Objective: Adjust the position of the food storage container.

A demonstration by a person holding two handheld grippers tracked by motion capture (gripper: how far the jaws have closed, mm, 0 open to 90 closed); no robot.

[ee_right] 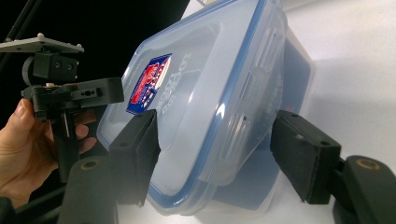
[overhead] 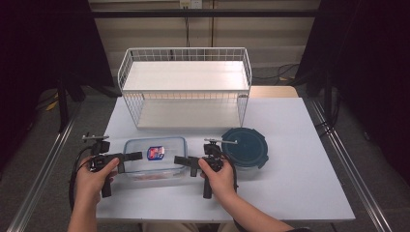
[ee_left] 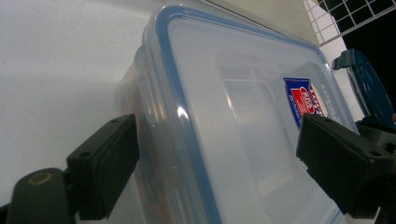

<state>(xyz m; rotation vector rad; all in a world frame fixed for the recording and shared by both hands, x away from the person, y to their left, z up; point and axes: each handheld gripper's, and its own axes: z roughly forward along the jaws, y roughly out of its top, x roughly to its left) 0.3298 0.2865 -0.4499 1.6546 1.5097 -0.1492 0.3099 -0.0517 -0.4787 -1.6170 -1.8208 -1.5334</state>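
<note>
A clear plastic box (overhead: 155, 158), rectangular with rounded corners, lies flat on the white desk (overhead: 290, 183) near its front edge, between the two hands. Its translucent lid (ee_left: 243, 116) is on, edged with a blue seal and fitted with side latches; a red-and-blue label (overhead: 155, 152) sits on top. Something reddish-brown shows through the wall at the front; what it is cannot be told.

The left hand-held gripper (overhead: 129, 156) points at the box's left end. Its black jaws are spread, one outside the wall and one above the lid, neither pressing. The right hand-held gripper (overhead: 183, 161) points at the right end. Its jaws straddle that end with a gap at each side, no grip taken.

Just right of the box stands a round container (overhead: 246, 147) with a dark teal lid, smooth, with latch tabs at the rim, close behind the right hand (overhead: 220, 179). Behind both stands a white wire rack (overhead: 186, 89) with two pale flat shelves, well apart from the box. Nothing lies between the jaws and the box.
</note>
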